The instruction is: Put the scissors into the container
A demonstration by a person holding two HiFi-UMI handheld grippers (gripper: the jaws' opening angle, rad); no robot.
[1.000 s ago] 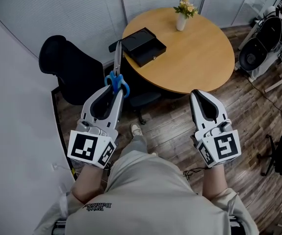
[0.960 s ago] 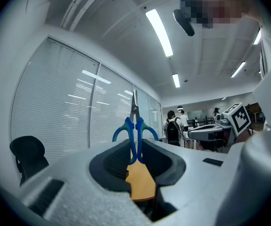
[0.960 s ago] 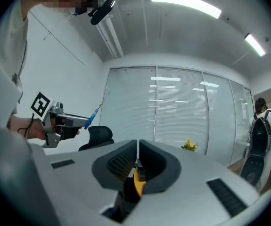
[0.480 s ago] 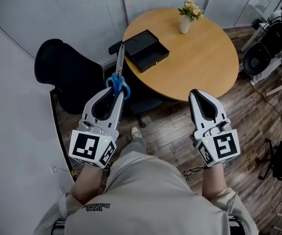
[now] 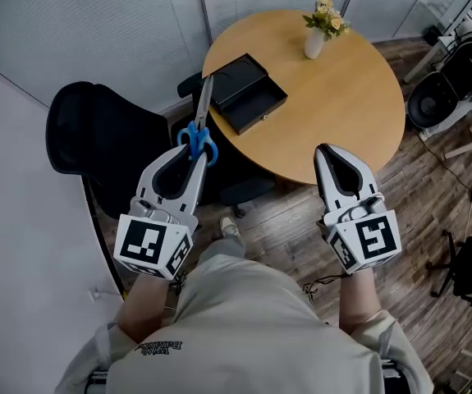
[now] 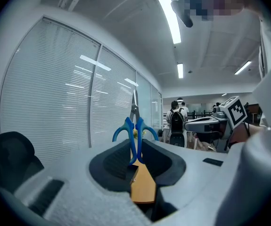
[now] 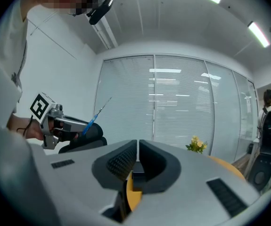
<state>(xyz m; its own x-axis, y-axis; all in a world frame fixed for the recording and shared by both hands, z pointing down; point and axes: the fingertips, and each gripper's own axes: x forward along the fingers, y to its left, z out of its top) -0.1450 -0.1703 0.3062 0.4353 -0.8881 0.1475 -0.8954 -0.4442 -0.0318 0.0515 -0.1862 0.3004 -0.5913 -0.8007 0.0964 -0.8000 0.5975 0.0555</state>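
My left gripper (image 5: 193, 155) is shut on blue-handled scissors (image 5: 197, 132) by their handles; the steel blades point away toward the table. In the left gripper view the scissors (image 6: 134, 134) stand upright between the jaws. A black open box, the container (image 5: 243, 91), lies on the left part of a round wooden table (image 5: 342, 89). The blade tips overlap the table's near left rim beside the box in the head view. My right gripper (image 5: 335, 158) is shut and holds nothing, over the table's near edge. The right gripper view shows the left gripper (image 7: 55, 122) with the scissors (image 7: 97, 111) off to the left.
A white vase with flowers (image 5: 321, 28) stands at the table's far side. A black office chair (image 5: 96, 134) sits left of the table, another chair (image 5: 240, 183) is tucked under it. Glass walls with blinds are behind. Equipment (image 5: 453, 76) and cables lie on the wooden floor at right.
Both grippers hold their pose while the view has shifted: the table and box now lie closer, and the scissor tips reach the table's rim by the box.
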